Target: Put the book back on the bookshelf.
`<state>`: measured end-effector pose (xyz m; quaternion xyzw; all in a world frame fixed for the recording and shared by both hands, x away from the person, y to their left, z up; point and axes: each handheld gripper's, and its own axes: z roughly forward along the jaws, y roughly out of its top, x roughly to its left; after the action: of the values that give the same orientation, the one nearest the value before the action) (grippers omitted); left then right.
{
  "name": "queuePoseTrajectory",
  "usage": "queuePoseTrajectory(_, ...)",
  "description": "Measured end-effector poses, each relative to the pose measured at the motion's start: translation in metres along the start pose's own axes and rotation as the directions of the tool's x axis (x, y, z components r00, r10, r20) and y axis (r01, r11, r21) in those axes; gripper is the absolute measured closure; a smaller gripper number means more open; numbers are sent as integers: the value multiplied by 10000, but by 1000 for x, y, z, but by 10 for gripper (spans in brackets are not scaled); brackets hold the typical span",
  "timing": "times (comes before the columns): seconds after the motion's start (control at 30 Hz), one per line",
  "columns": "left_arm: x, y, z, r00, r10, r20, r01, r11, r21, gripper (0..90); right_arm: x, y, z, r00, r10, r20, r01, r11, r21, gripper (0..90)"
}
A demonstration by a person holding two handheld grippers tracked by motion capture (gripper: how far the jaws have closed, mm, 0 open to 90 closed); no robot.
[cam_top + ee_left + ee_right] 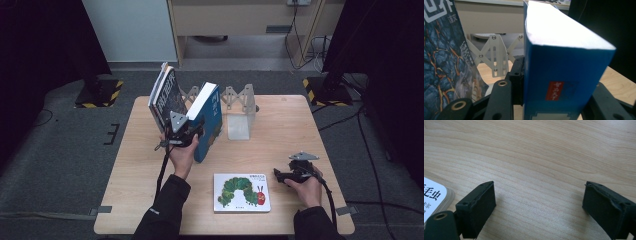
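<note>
A thick blue book (211, 117) stands tilted on the wooden table (280, 130), its white page edge up. My left gripper (199, 129) is shut on its lower end; in the left gripper view the black pad (517, 72) presses the blue book (564, 75) from the left. A dark-covered book (165, 95) leans just left of it, seen as the dark-covered book (444, 62) close by. My right gripper (277, 175) rests low at the right front, open, and the right gripper (539, 202) has only bare wood between its jaws.
A white scissor-type book rack (237, 102) stands behind the books, its rack lattice (496, 55) between them. A caterpillar picture book (241, 192) lies flat near the front edge, its corner (432, 197) left of the right jaws. Dark floor surrounds the table.
</note>
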<state>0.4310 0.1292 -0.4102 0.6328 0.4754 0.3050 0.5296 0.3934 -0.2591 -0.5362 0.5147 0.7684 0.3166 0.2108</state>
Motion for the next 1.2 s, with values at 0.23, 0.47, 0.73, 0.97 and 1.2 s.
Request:
queuePoseTrajectory(0.23,-3,3,9,9997,21,-249,-23,10000,-56,587,0,0,0,10000,39,-11,-39,10000,5,113)
queuePoseTrajectory(0.47,-9,5,14,9997,159,-167,-160,9999,-43,582,0,1,0,10000,27,-39,-27,10000,24,110)
queuePoseTrajectory(0.73,-3,2,2,9998,106,-166,-104,9999,88,598,0,0,1,10000,-23,-11,23,10000,-8,109)
queuePoseTrajectory(0.97,-8,0,0,9996,154,-234,-155,9999,-13,598,0,0,1,10000,-43,-22,43,10000,-9,109)
queuePoseTrajectory(1.2,-11,0,2,9997,-69,-213,68,10000,-60,597,0,1,1,10000,-20,-14,20,10000,0,108)
